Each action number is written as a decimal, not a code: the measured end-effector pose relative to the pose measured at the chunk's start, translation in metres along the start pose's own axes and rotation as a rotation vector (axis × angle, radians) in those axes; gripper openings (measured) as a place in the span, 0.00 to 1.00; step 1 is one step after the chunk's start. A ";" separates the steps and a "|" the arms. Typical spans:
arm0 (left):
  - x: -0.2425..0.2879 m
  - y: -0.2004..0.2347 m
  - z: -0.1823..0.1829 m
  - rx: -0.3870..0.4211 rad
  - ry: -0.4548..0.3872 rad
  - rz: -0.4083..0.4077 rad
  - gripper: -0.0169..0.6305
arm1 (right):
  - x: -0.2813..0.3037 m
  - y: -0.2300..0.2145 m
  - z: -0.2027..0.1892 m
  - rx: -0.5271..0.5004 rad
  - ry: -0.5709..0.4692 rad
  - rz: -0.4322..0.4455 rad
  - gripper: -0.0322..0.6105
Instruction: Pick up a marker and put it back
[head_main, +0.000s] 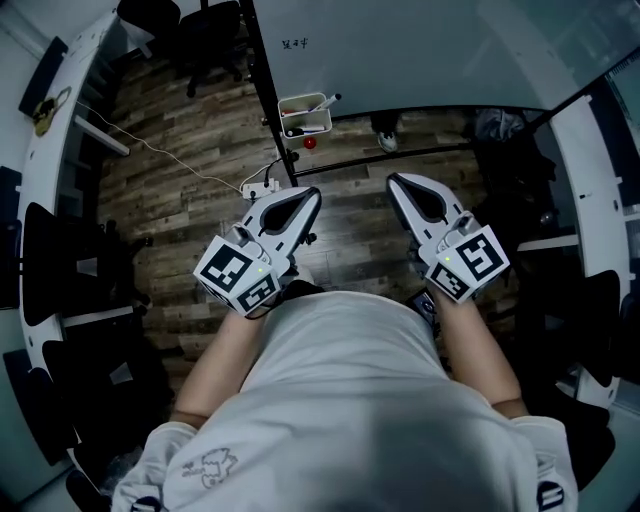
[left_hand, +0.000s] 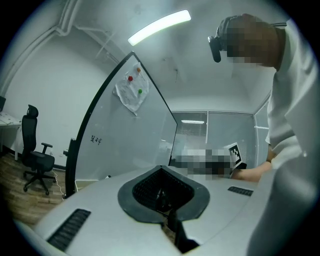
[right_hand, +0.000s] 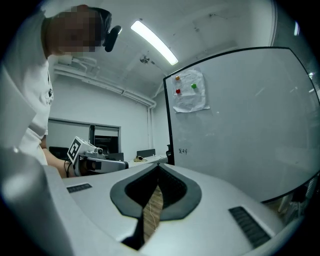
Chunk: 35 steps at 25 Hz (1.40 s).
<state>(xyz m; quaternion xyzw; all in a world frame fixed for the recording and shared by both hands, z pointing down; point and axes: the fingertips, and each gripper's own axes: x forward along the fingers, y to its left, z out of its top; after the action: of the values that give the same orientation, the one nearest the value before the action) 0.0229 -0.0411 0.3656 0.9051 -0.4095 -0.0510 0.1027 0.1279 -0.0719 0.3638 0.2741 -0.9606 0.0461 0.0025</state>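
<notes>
A white holder (head_main: 305, 115) hangs at the foot of the whiteboard (head_main: 400, 50), with a marker (head_main: 322, 103) sticking out of it. I hold both grippers in front of my body, well short of the holder. My left gripper (head_main: 312, 192) points up towards the holder and its jaws meet at the tip (left_hand: 161, 168) with nothing between them. Over to the right, my right gripper (head_main: 393, 180) is also shut and empty (right_hand: 159, 165). Neither gripper touches the marker.
The whiteboard (left_hand: 125, 130) (right_hand: 240, 125) stands on a black frame over a wooden floor (head_main: 180, 190). A cloth pinned with coloured magnets (left_hand: 131, 92) (right_hand: 190, 91) hangs on it. A red magnet (head_main: 310, 143) sits below the holder. An office chair (left_hand: 35, 155) and desks (head_main: 50, 120) stand to the left.
</notes>
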 end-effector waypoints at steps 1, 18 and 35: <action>0.002 -0.009 -0.001 0.001 -0.003 0.003 0.03 | -0.011 0.000 -0.001 0.010 -0.003 0.002 0.07; 0.003 -0.116 -0.025 0.015 0.020 0.027 0.03 | -0.106 0.022 -0.004 0.019 -0.012 0.023 0.07; -0.006 -0.148 -0.035 -0.012 0.006 0.061 0.03 | -0.130 0.037 -0.010 0.092 -0.018 0.064 0.07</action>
<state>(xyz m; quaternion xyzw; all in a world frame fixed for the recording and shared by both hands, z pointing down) 0.1330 0.0638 0.3660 0.8918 -0.4360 -0.0474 0.1108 0.2184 0.0288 0.3666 0.2435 -0.9657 0.0876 -0.0203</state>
